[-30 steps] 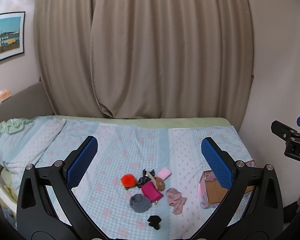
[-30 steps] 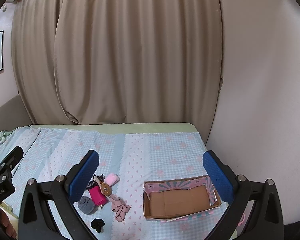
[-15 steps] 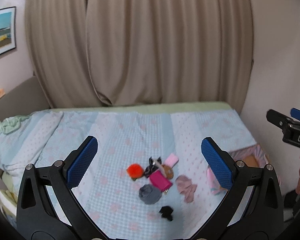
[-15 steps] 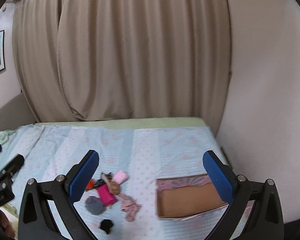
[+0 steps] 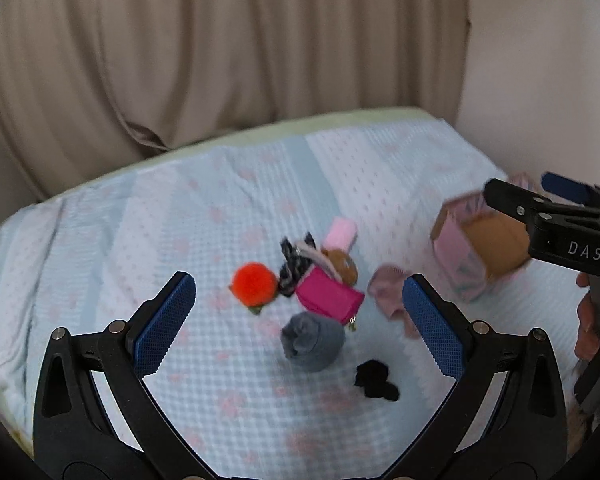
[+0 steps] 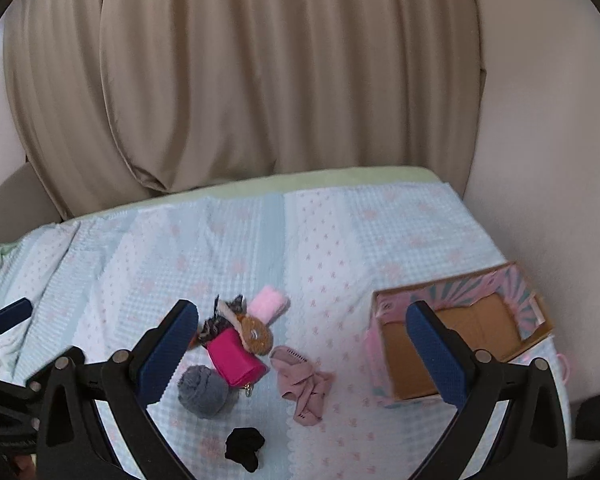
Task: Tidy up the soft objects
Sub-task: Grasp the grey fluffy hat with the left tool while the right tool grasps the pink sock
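Pale blue quilt (image 6: 340, 240), dotted with pink, covers the bed, and a small heap of soft things lies near its middle. In the heap a magenta pouch (image 6: 236, 358) sits at the centre, with a brown plush (image 6: 256, 334) leaning on its far edge and a light pink roll (image 6: 268, 304) just beyond that. A dark patterned scrunchie (image 5: 294, 262) touches the pouch's left side, and an orange pompom (image 5: 254, 288) lies just left of it. A grey sock ball (image 6: 202, 390) rests against the near side of the pouch. A black scrap (image 6: 244, 446) lies apart, nearer the camera. A dusty pink cloth (image 6: 304, 380) is crumpled to the right of the pouch, between the heap and the box (image 6: 528, 336).

The box, brown cardboard inside with pink and teal outer faces, stands open at the right edge of the bed beside the wall.

The left gripper (image 5: 298, 320) hangs above the heap with its blue pads spread wide, holding nothing. The right gripper (image 6: 300, 354) is likewise wide apart and empty, above the cloth and the box's left wall. Beige curtains (image 6: 260, 80) hang behind the bed.
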